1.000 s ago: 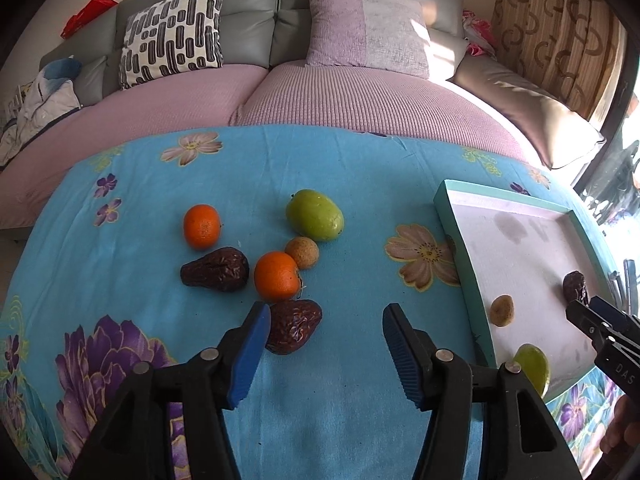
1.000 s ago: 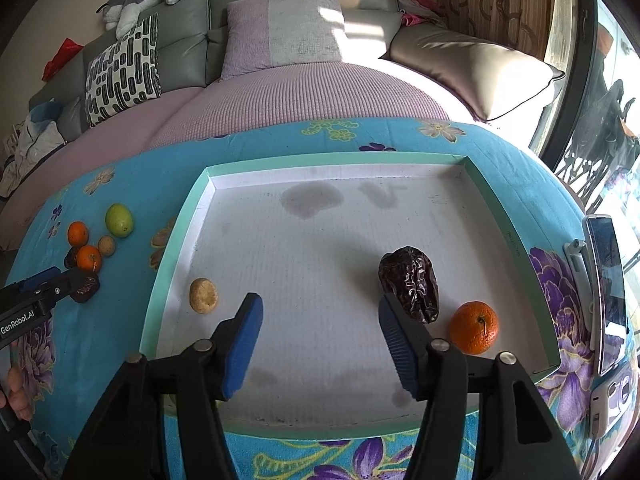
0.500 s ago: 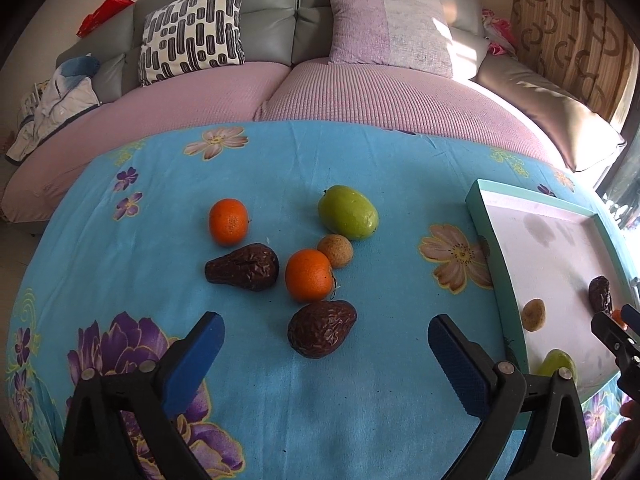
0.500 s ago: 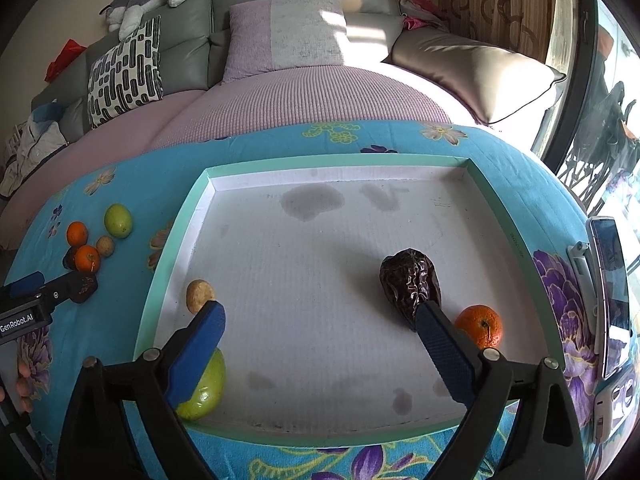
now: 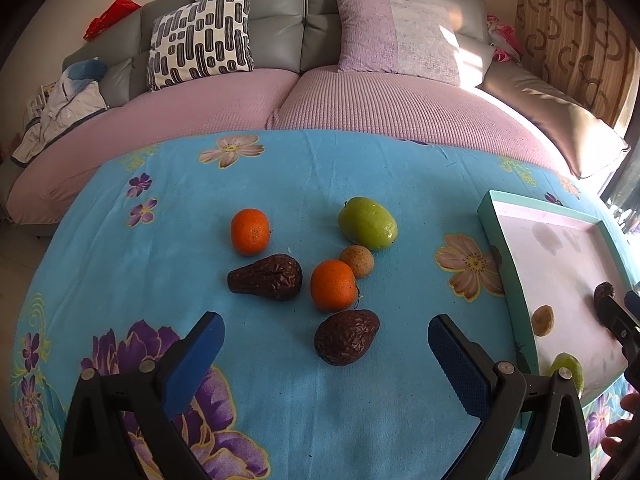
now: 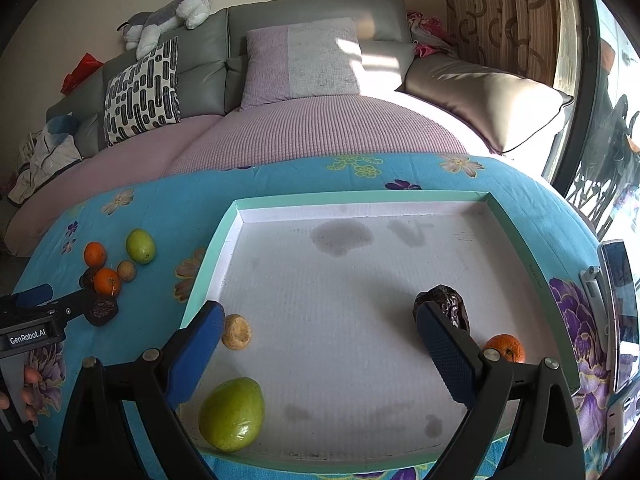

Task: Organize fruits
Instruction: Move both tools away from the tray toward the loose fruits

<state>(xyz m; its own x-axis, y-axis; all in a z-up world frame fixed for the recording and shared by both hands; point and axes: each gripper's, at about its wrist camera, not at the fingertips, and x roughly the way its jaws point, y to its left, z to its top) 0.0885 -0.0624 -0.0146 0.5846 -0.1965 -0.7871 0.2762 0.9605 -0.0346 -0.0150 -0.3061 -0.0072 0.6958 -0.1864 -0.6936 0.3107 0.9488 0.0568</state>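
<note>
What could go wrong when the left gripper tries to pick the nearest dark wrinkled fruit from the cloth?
1. The dark wrinkled fruit lies very near an orange; the open left gripper may knock the orange and set it rolling.
2. In the tray, the green fruit sits by the near rim and might roll if bumped.

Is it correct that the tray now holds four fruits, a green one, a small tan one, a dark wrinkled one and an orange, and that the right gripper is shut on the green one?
Not quite. The tray does hold those four, but the right gripper is open and empty. In the right wrist view, the green fruit lies free on the tray floor.
</note>
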